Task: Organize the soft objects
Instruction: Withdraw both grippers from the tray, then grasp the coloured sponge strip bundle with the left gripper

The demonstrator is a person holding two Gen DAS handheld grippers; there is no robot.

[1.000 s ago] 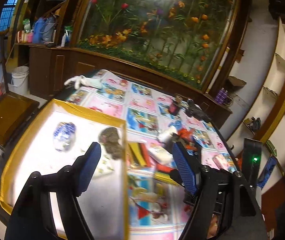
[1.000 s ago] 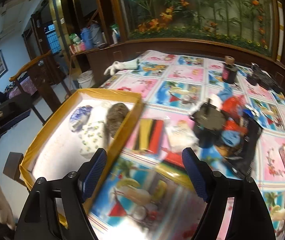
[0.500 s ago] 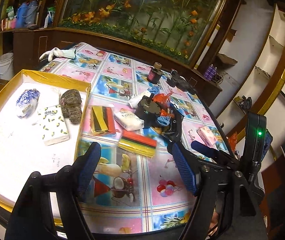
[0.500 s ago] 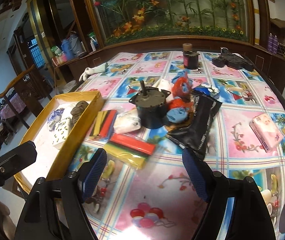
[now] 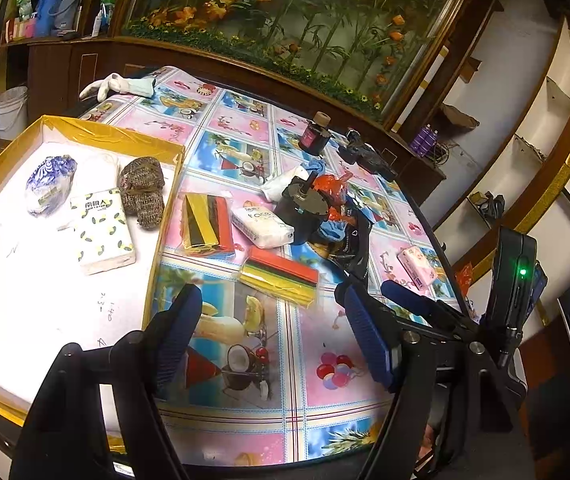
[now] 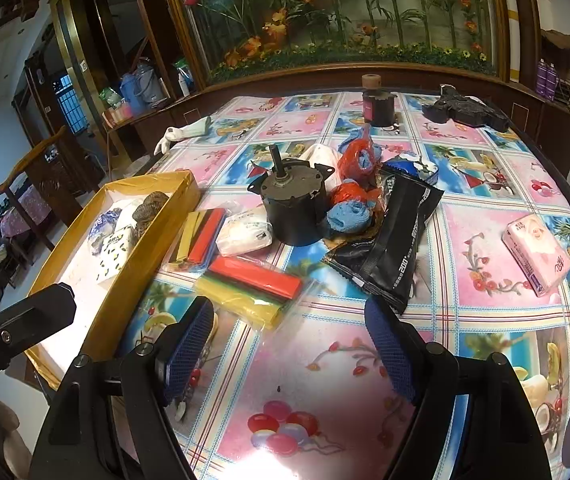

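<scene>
Hovering between picks: my left gripper and right gripper both gape wide, empty, over the tabletop's near edge. I'd judge the colourful sponge pack, just beyond, goes next into the yellow tray at the left edge.

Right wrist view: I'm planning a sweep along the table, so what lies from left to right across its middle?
Yellow box → striped pack → white tissue pack → black motor → black pouch → pink tissue pack.
</scene>
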